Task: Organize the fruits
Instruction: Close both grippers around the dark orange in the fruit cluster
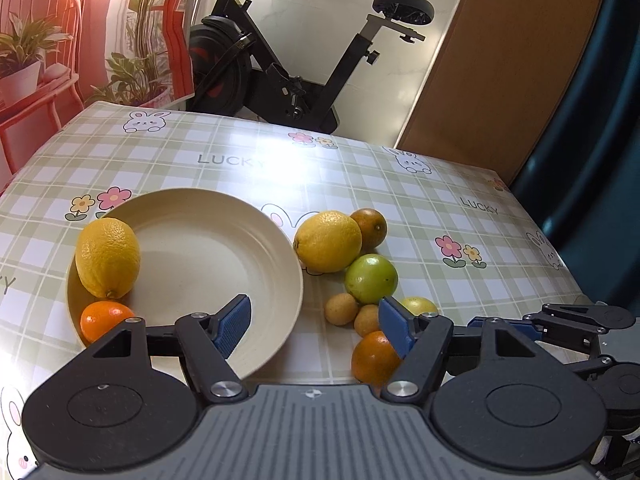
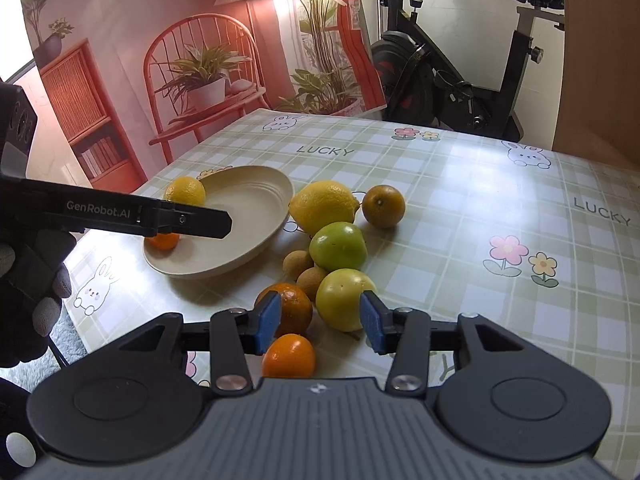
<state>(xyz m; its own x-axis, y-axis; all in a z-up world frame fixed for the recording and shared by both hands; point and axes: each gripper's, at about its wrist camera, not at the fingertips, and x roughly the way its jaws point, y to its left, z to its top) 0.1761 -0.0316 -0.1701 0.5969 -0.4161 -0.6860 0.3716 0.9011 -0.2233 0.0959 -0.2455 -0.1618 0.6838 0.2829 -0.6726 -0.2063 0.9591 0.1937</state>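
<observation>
On plate [image 1: 224, 248]: lemon [image 1: 107, 258] (yellow, dimpled)

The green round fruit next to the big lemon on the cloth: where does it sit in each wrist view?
Left wrist view: the green round fruit lies right of centre, just right of the plate and below the big lemon.
Right wrist view: the same fruit lies at centre, right of the plate, below the lemon.
Shared landmark: the cream plate.
</observation>
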